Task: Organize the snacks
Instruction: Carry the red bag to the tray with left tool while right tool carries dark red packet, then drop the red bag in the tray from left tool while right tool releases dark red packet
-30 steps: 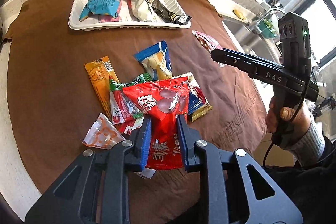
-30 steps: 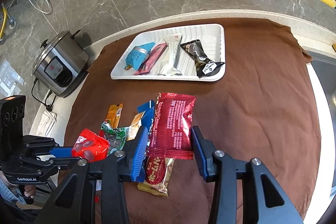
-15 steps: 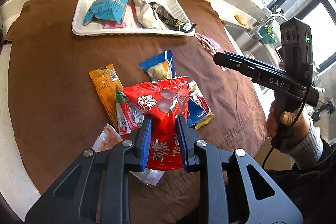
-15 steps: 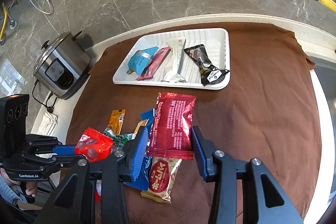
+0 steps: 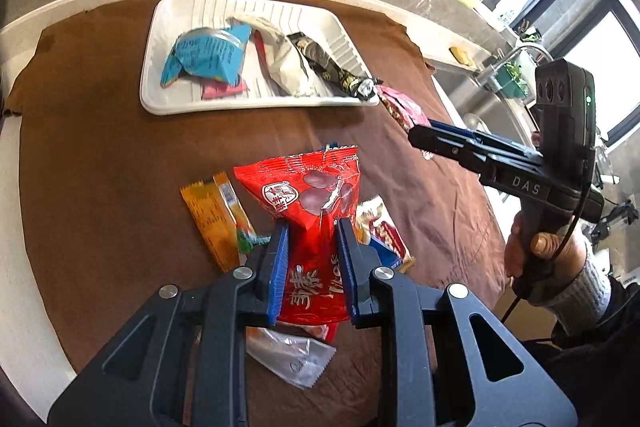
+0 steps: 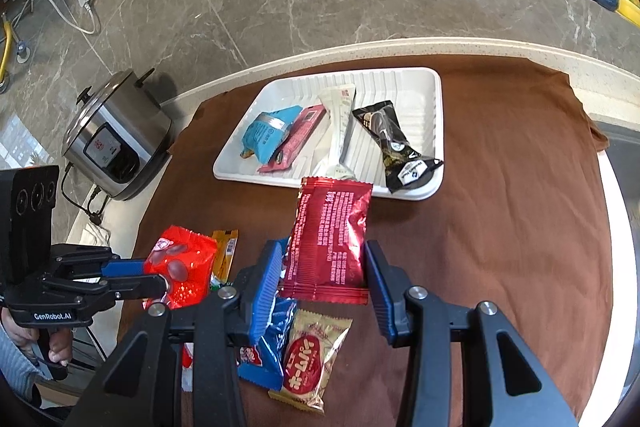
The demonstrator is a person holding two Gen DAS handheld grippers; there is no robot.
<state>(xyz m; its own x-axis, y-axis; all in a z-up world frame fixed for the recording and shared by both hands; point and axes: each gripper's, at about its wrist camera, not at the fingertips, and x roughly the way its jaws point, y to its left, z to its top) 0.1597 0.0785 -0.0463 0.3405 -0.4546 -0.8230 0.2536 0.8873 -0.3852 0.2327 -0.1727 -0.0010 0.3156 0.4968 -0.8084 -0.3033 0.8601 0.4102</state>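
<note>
My left gripper [image 5: 312, 239] is shut on a bright red snack bag [image 5: 308, 195] and holds it above the loose pile. The right wrist view shows that same gripper [image 6: 160, 279] and bag [image 6: 184, 267] at the left. My right gripper [image 6: 322, 267] is shut on a dark red foil packet [image 6: 328, 239], whose far end reaches the near rim of the white tray [image 6: 438, 107]. In the left wrist view the right gripper [image 5: 420, 135] carries that packet [image 5: 400, 107] beside the tray [image 5: 172, 107]. A blue, a pink, a white and a black packet lie in the tray.
Loose snacks lie on the brown cloth [image 6: 500, 227]: an orange packet [image 5: 216, 219], a gold and red packet [image 6: 312, 363], a blue packet [image 6: 276, 339], a clear wrapper [image 5: 292, 355]. A rice cooker [image 6: 116, 143] stands at the left. A sink with a faucet [image 5: 500, 67] lies past the right edge.
Both grippers have moved toward the tray with their packets still held. The tray appears closer and the loose pile has slid down in both views.
</note>
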